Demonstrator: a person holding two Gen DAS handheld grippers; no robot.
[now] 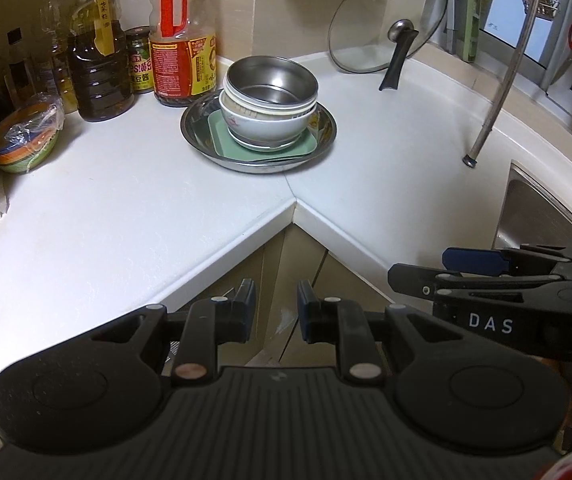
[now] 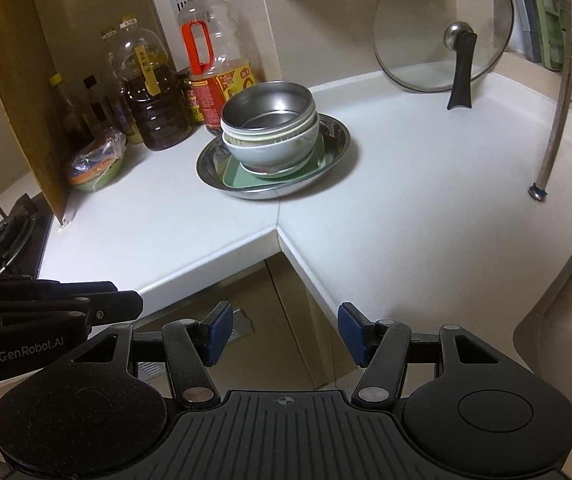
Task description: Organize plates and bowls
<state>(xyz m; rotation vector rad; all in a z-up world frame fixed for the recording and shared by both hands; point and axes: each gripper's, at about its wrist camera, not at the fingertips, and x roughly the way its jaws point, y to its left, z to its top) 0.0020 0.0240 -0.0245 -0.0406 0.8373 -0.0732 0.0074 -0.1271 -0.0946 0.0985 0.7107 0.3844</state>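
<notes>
1. The left gripper (image 1: 277,306) holds nothing, its jaws parted by a narrow gap; the right gripper (image 2: 285,334) stands about half open, also empty.
2. Both hang side by side off the counter's (image 1: 134,200) inner corner.
3. Ahead of both and well apart, the steel bowl (image 1: 272,82) tops nested white bowls (image 1: 270,122) on a green plate (image 1: 226,138) in a steel dish (image 1: 206,148).
4. The stack lies slightly left of the right gripper; neither looks clearly nearer.

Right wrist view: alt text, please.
A stack of bowls sits on a green plate inside a steel dish on a white corner counter. The right tongs are open and empty in front of it.
</notes>
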